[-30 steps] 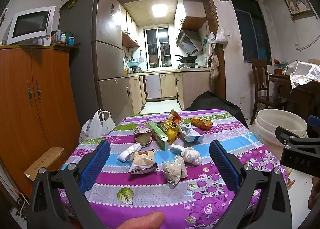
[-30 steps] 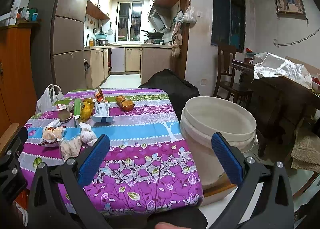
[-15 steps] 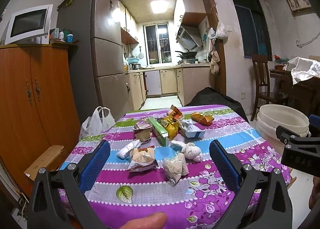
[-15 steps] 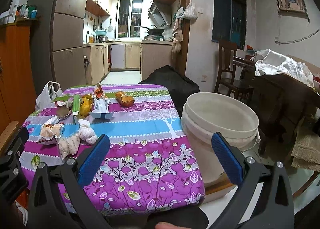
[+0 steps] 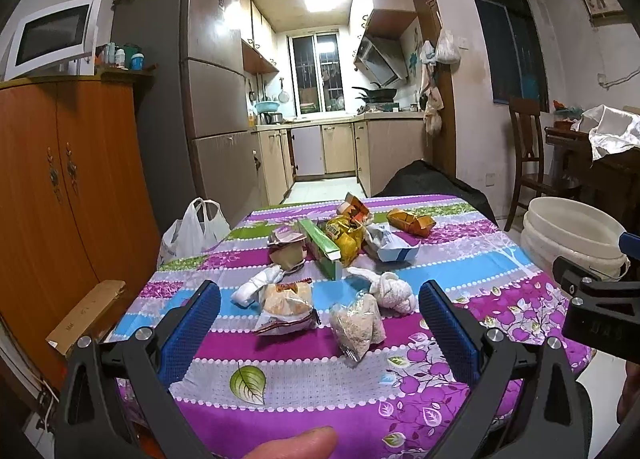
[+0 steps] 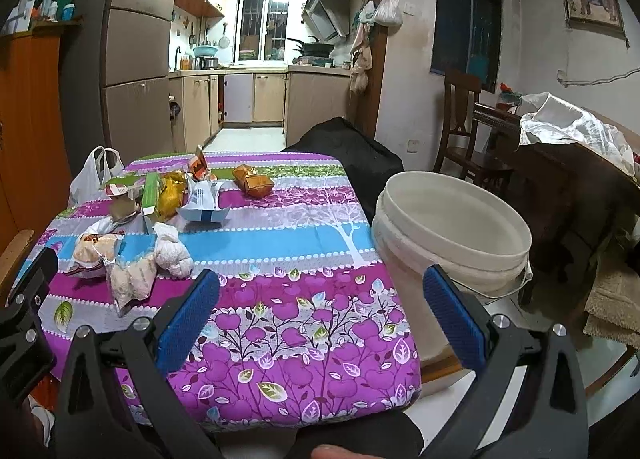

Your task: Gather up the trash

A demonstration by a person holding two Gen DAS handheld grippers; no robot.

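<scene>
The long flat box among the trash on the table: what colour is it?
Green box, clearest in the left wrist view.

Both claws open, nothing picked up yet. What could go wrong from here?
The left claw faces tightly clustered trash: closing on the clear granule bag may snag the knotted white cloth touching it. The white bucket stands off the table's right edge, so a short drop could land on the floor.
</scene>
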